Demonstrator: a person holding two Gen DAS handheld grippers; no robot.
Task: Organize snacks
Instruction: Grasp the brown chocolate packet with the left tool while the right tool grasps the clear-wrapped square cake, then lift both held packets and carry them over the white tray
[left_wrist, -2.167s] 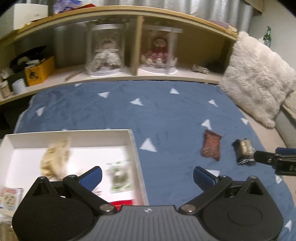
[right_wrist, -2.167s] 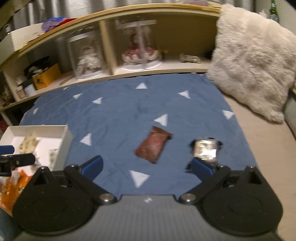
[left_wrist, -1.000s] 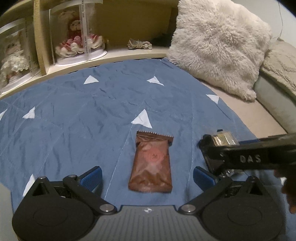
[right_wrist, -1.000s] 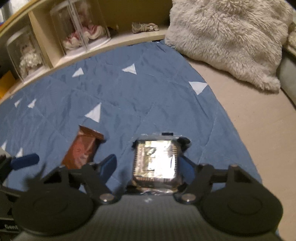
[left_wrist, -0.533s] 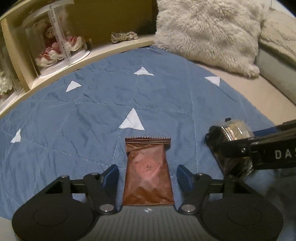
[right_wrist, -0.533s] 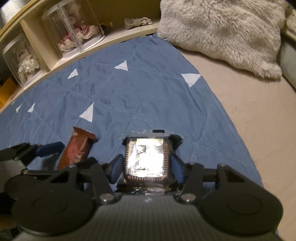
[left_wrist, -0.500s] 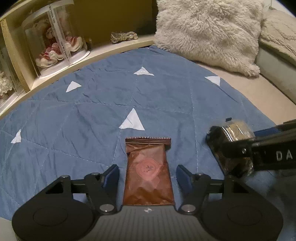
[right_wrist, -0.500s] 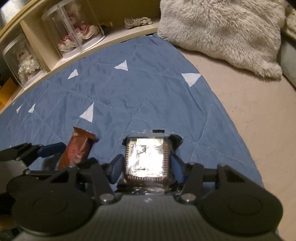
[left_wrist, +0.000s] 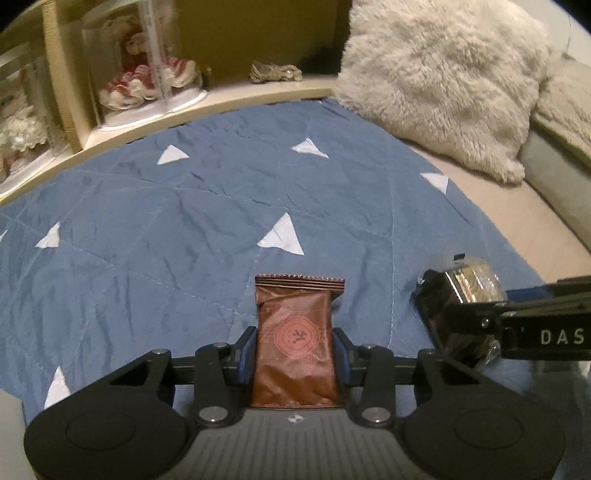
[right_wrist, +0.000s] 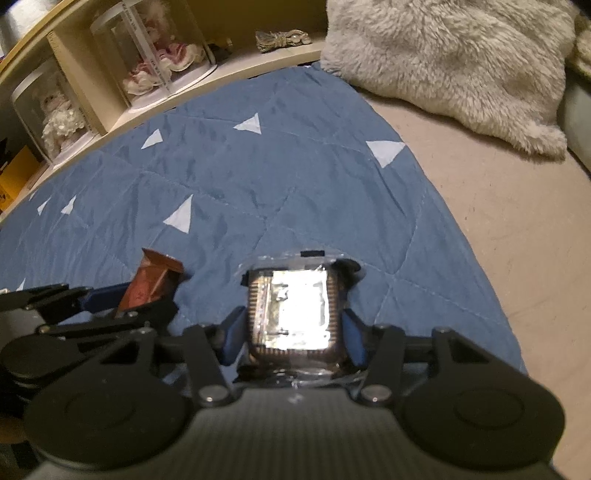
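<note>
left jaws newly tight on brown packet (left_wrist: 295, 339), right jaws gripping clear-wrapped snack (right_wrist: 295, 317)

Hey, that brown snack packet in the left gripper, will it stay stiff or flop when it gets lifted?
The brown packet will probably flop a little: its film is creased and dented where the left gripper squeezes its sides. It looks thin and flat, so likely light. The glossy wrapper may be slippery, though both pads press it.

Black left gripper (left_wrist: 294, 352) with blue pads, silver screws, grey ribbed base, perhaps plastic.
</note>
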